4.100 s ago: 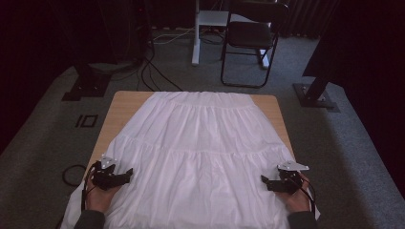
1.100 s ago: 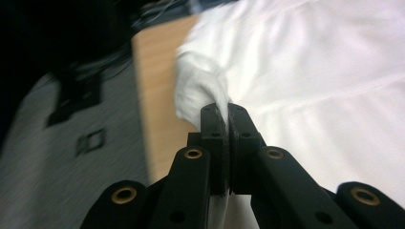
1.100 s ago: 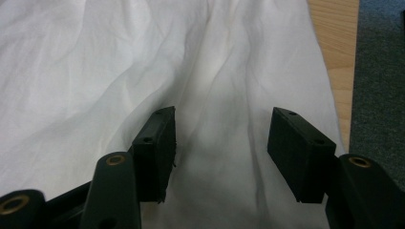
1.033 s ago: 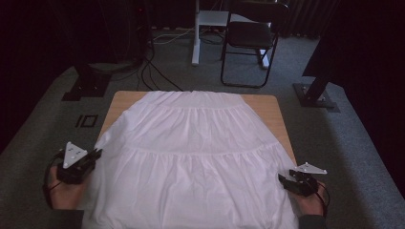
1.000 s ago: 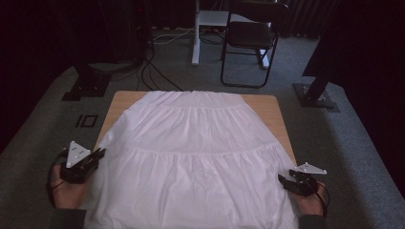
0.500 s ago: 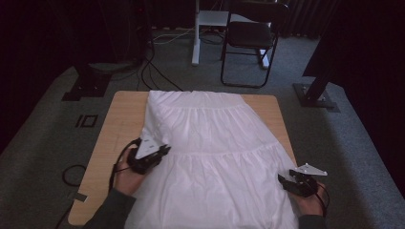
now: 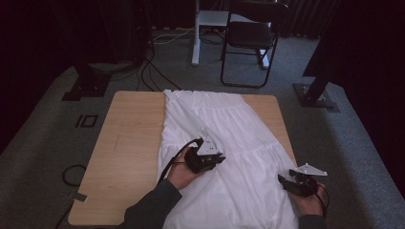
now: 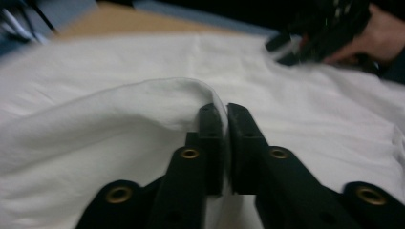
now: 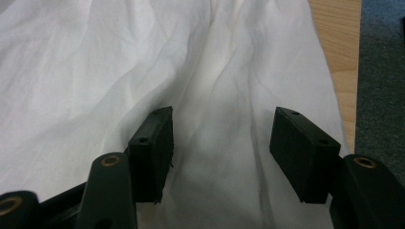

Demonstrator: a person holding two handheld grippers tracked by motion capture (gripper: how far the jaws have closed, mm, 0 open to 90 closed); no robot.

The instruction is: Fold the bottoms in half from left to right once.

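Note:
A white tiered skirt point(image 7: 239, 143) lies on the wooden table point(image 7: 129, 143), its left side folded over toward the middle. My left gripper point(image 7: 210, 160) is over the skirt's centre, shut on the folded edge of the skirt point(image 8: 157, 102); the cloth arches up from between the jaws in the left gripper view. My right gripper point(image 7: 291, 183) rests at the skirt's lower right edge, open, with the skirt point(image 9: 215, 95) lying flat below and between its fingers point(image 9: 153, 148). The other hand and gripper point(image 8: 329, 33) appear blurred at the top right of the left gripper view.
Bare table wood shows left of the skirt and along the right edge point(image 9: 341, 57). Behind the table stand a black folding chair point(image 7: 253, 38), a white stand point(image 7: 197, 28), floor cables point(image 7: 153, 71) and black tripod bases point(image 7: 86, 86). Grey carpet surrounds the table.
My left gripper has carried the skirt's left edge rightward across the table to the middle, folding the left side over. The right gripper has stayed at the lower right edge.

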